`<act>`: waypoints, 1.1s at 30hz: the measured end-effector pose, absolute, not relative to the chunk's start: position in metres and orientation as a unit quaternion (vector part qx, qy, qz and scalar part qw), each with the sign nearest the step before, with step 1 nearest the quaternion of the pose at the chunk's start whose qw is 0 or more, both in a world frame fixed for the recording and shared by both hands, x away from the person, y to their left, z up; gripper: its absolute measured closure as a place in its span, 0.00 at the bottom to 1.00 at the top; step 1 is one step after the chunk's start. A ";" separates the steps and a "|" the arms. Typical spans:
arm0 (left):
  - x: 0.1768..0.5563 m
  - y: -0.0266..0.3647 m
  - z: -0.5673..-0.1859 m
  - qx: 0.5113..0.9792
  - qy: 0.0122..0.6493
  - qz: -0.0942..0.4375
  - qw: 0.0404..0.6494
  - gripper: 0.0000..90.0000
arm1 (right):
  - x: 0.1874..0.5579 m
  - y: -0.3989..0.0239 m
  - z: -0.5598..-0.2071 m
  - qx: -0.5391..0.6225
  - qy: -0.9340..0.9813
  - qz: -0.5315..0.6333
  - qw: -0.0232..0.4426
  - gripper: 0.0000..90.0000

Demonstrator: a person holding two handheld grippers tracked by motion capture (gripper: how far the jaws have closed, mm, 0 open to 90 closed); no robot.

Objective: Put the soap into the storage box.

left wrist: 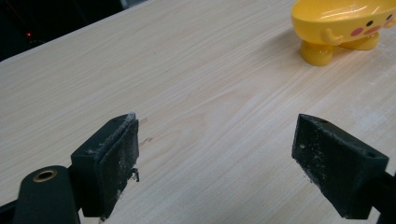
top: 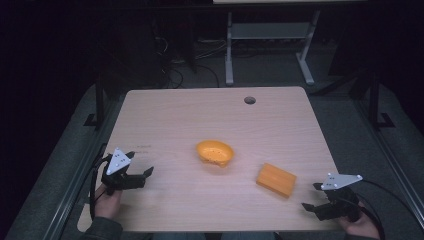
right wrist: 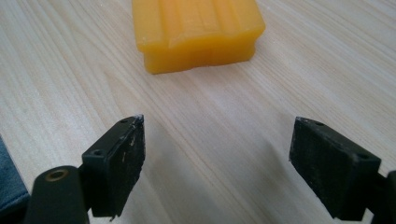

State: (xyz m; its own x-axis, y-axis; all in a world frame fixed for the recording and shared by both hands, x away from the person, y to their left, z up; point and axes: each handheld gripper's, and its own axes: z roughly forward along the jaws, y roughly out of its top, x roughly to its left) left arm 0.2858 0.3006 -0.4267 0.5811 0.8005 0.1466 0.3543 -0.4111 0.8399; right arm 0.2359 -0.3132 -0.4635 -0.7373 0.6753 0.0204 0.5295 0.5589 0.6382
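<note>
- Orange and waxy-looking, the ribbed rectangular soap bar (right wrist: 197, 32) lies flat on the pale wooden table (top: 165, 115), right of centre and just ahead of the right gripper (top: 324, 196).
- Yellow glossy plastic, the duck-faced soap dish on stubby feet (top: 215, 152) stands near the table's middle, well apart from the bar and some way from the left gripper (top: 139, 171).
- Both tongs are spread wide with nothing between the jaws; each hovers low over bare wood at its own near corner.
- My guess is the bar is fairly light and stiff but slick, soft enough to dent under a hard squeeze. Its two long straight sides look like the best hold, low across the middle, so it cannot pivot or squirt out.
- The dish seems light and rigid; it may skid or tip on its little feet if nudged.
- The bar's far end is cut off in the right gripper view, and the dish's top and right side run out of the left gripper view.
- Whether the dish's hollow is dry or holds anything is too small to tell from the high view.
</note>
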 end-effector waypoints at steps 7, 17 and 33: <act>0.286 0.299 -0.427 0.792 0.363 0.278 0.404 0.16 | 0.236 -0.311 -0.462 0.338 0.878 0.320 0.112 0.19; 0.286 0.299 -0.428 0.793 0.363 0.278 0.403 0.16 | 0.246 -0.299 -0.452 0.323 0.892 0.297 0.110 0.19; 0.286 0.300 -0.427 0.791 0.367 0.276 0.404 0.16 | 0.254 -0.283 -0.440 0.312 0.894 0.298 0.120 0.20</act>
